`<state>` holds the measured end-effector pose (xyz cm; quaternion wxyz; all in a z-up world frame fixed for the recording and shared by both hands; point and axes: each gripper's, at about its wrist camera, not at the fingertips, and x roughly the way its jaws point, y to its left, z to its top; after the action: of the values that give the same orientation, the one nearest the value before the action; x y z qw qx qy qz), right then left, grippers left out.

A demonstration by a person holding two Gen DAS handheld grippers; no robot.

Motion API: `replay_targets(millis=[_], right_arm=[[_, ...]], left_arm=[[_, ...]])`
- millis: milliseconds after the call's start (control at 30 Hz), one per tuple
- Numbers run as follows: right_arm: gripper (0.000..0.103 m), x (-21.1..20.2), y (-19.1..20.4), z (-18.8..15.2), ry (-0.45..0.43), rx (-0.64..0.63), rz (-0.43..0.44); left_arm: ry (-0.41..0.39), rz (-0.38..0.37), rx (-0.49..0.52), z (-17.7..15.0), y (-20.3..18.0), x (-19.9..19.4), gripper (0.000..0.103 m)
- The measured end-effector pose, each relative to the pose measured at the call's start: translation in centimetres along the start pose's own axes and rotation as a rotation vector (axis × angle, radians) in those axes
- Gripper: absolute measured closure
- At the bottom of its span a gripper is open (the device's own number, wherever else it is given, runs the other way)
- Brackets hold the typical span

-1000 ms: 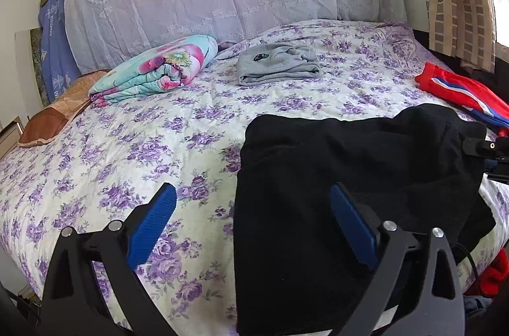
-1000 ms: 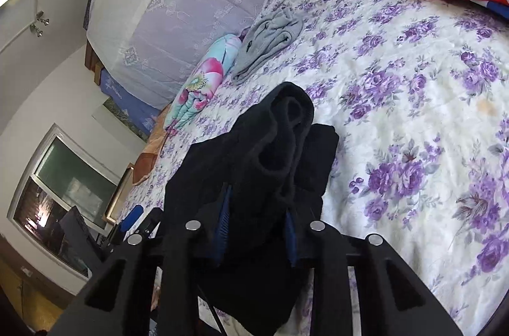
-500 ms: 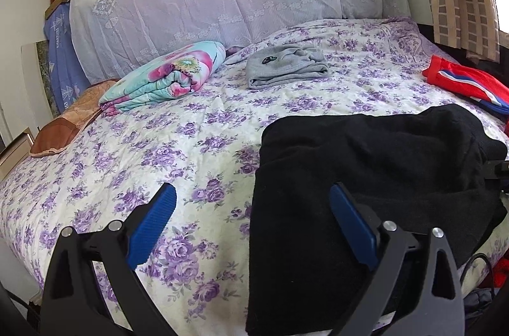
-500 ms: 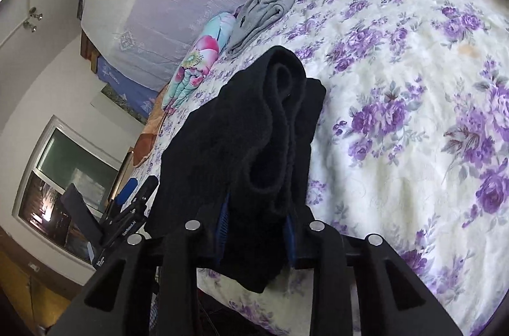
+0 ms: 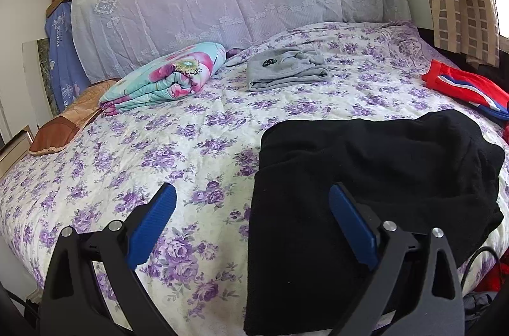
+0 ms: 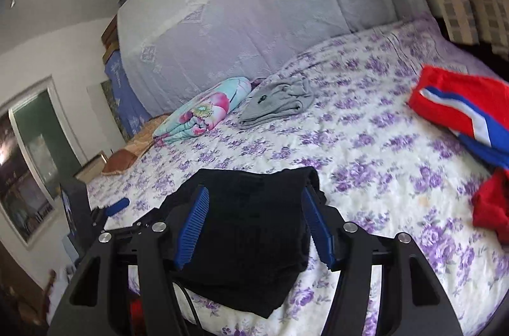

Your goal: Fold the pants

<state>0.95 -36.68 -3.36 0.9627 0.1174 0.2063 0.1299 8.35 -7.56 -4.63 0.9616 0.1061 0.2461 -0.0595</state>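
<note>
Right tool (image 6: 254,228) hangs just above the near edge of the bed (image 6: 366,151), its jaws opening, the blue pads standing clear on either side of the black pants (image 6: 248,228) with no cloth pinched that I can see. Left tool (image 5: 251,228) is spread wide and holds nothing; its right-hand pad sits over the pants' near left part, the other over bare floral sheet.

From the left wrist view the pants (image 5: 366,193) lie as a folded dark slab from about twelve round to three o'clock of that tool, their long axis running from the near edge towards the headboard, with a rumpled hump at the far right corner. From the right tool they lie dead ahead at twelve and directly beneath. I judge the right tool the nearer one to that untidy corner, so any smoothing or a further fold would fall to it.

Counted: one pair of black pants, one folded grey garment (image 5: 286,72), one rolled floral quilt (image 5: 165,78), one red striped garment (image 6: 461,110), two tools.
</note>
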Motion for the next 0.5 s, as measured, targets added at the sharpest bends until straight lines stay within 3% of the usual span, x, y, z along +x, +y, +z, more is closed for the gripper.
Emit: replay_targets(millis=[200, 500], right_arm=[[0.042, 3.5, 3.4, -1.3, 0.083, -0.136, -0.014], [0.042, 6.3, 1.2, -4.2, 0.198, -0.113, -0.044]], left_arm=[[0.015, -0.004, 0.011, -0.3, -0.4, 0.4, 0.008], [0.044, -0.008, 0.015, -0.9, -0.8, 1.5, 0.008]])
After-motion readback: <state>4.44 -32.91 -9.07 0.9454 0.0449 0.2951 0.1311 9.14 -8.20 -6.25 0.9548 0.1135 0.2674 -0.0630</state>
